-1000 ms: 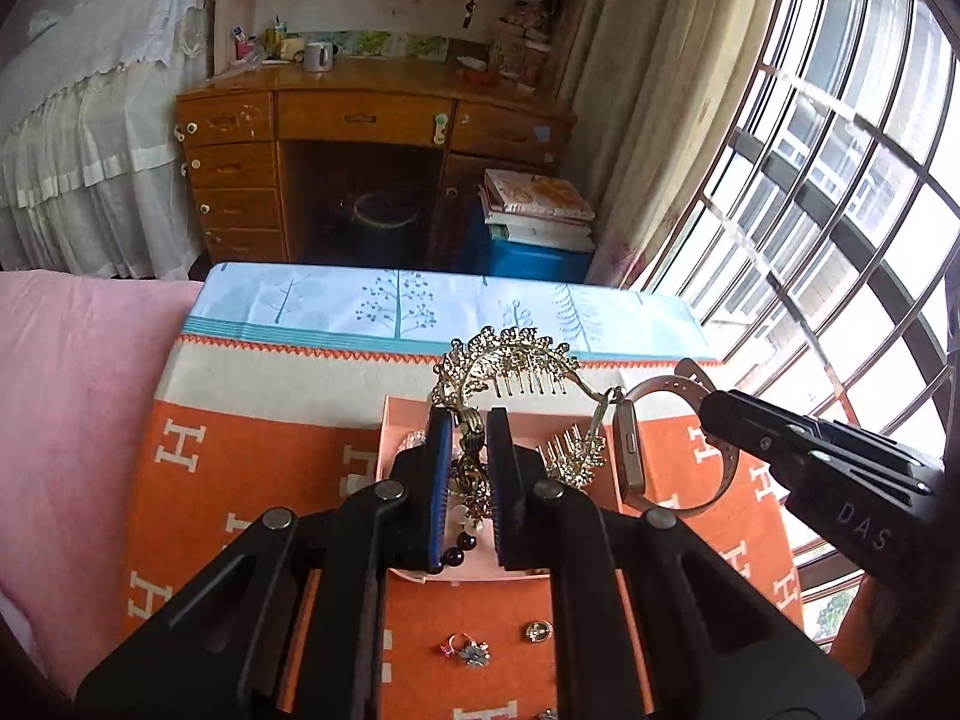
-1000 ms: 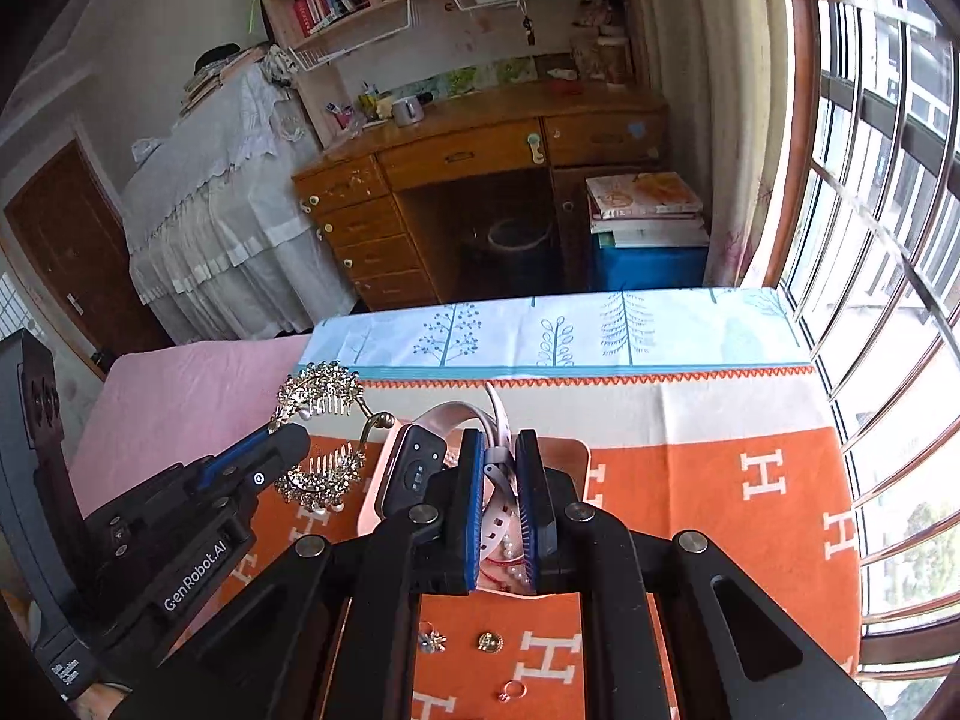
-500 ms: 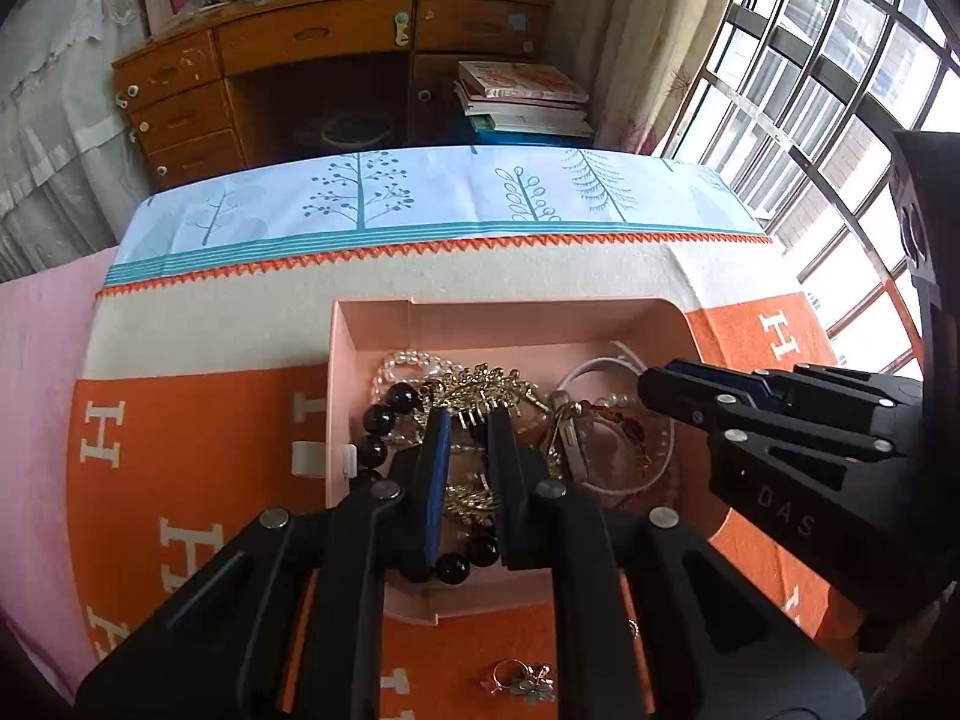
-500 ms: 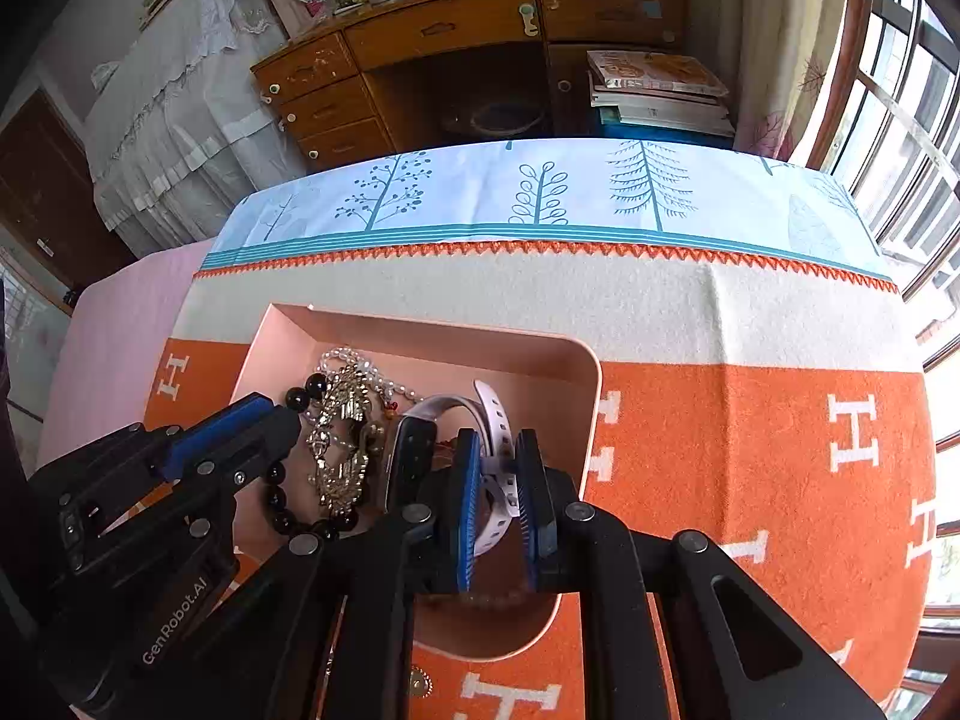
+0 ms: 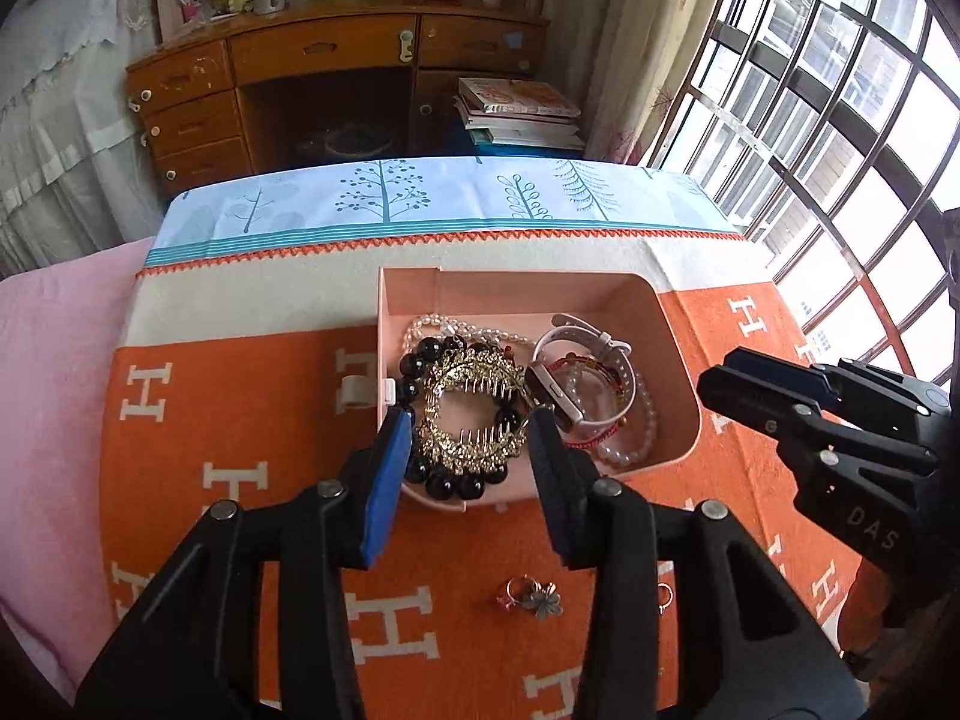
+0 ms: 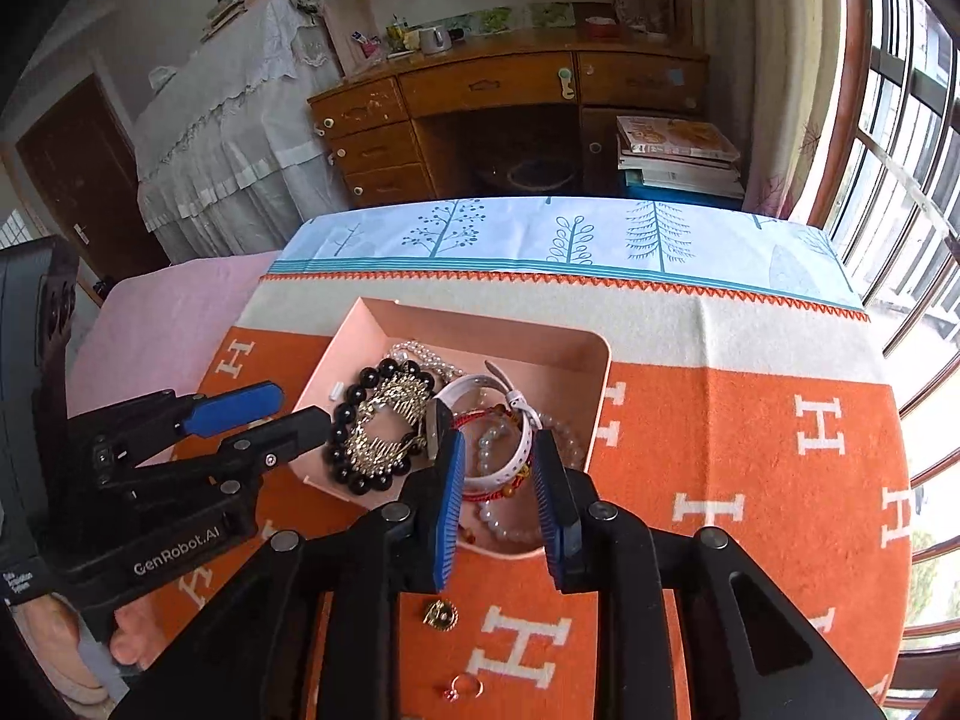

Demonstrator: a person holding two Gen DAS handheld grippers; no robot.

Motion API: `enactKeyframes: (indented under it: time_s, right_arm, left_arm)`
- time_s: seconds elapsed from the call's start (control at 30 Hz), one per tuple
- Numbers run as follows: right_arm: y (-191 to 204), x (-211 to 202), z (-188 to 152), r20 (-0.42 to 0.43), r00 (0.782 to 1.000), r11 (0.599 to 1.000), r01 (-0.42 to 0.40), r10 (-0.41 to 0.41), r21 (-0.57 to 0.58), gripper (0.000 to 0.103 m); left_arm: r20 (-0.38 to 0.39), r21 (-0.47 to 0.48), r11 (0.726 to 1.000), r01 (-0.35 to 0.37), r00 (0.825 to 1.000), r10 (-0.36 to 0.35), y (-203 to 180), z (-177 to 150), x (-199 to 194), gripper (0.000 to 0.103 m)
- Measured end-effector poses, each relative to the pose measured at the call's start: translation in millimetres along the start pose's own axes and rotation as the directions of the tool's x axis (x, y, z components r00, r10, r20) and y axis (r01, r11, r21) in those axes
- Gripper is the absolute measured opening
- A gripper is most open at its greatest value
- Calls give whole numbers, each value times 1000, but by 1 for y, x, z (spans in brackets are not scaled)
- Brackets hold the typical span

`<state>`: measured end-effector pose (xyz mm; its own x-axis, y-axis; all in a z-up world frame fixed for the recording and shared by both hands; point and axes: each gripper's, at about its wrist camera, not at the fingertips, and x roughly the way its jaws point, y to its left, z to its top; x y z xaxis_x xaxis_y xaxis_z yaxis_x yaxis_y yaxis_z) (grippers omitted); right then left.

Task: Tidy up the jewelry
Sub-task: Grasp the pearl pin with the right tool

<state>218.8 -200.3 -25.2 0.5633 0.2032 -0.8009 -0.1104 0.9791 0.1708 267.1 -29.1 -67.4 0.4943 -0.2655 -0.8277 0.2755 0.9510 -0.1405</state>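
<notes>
From the left wrist, the left tongs (image 5: 468,438) stood parted, their jaws having just been opening, holding nothing; the gold filigree hair comb (image 5: 471,408) lay between and just ahead of the tips, released onto the black bead bracelet (image 5: 447,480) inside the shallow pink plastic tray (image 5: 672,372), evidently because that tray collects the pieces; the right tongs (image 5: 756,384) hovered to the right of the tray; a flower-shaped ring (image 5: 531,594) waited on the orange blanket (image 5: 240,420) nearer than the tips.

From the right wrist, the right tongs (image 6: 498,468) were partly open, jaws likewise just opening, gripping nothing; the white-strapped watch (image 6: 510,420) rested in the tray between and beyond the tips, let go there; a small gold brooch (image 6: 441,615) lay loose behind the tips.
</notes>
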Motion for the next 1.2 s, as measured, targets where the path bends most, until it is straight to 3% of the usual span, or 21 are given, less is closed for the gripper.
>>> enactKeyframes:
  time_s: [0.2,0.37,0.6,0.8,0.97,1.2]
  right_arm:
    - [8,-39,-35,37,998,999,-44,44,-6,31]
    - [15,-64,-66,59,996,998,-59,61,-31,32]
    - [24,-90,-113,83,993,994,-71,78,-81,32]
    - [28,-83,-162,-6,994,987,-107,107,-120,32]
    - [44,-66,-206,-93,990,966,-127,108,-227,32]
    - [68,-53,-243,-135,986,920,-141,98,-366,32]
  left_arm:
    - [30,1,1000,7,1000,-7,3,-26,-36,37]
    - [53,-2,1000,5,999,-5,-1,-54,-57,37]
    - [20,-33,999,9,1000,-8,-12,-105,-63,37]
    - [36,-69,997,-16,999,19,-18,-142,-66,37]
    - [37,-96,994,-46,998,50,-16,-163,-64,37]
    - [-12,-33,995,-98,995,97,-23,-189,-58,37]
